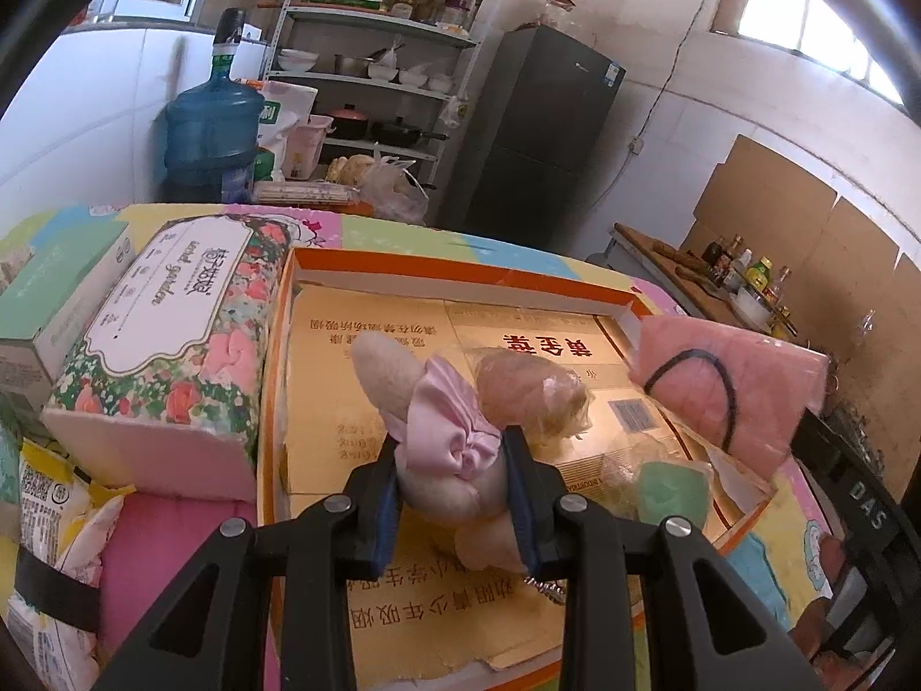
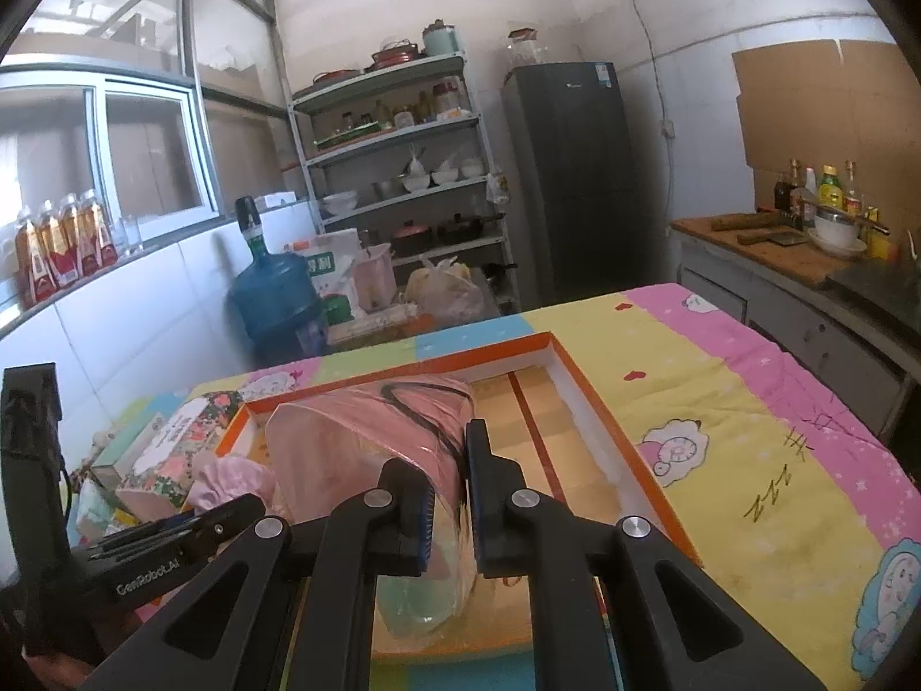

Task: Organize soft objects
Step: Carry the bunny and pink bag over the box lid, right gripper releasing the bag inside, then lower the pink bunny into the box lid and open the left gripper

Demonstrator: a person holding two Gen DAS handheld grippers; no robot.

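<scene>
My left gripper [image 1: 452, 463] is shut on a beige plush toy with a pink satin bow [image 1: 443, 437], held over the orange-rimmed cardboard tray [image 1: 460, 273]. My right gripper [image 2: 449, 495] is shut on a pink folded towel in clear wrap with a black hair band [image 2: 368, 437], held over the same tray [image 2: 598, 403]; the towel also shows in the left wrist view [image 1: 731, 380] at the tray's right edge. A wrapped beige soft item [image 1: 529, 386] and a green wrapped item [image 1: 673, 486] lie in the tray.
A floral tissue box [image 1: 167, 340] and a green box [image 1: 52, 299] stand left of the tray. A pink cloth [image 1: 172, 564] and a snack bag [image 1: 52, 524] lie at the near left. The table has a cartoon cloth [image 2: 748, 432]. Shelves, a fridge and a counter stand behind.
</scene>
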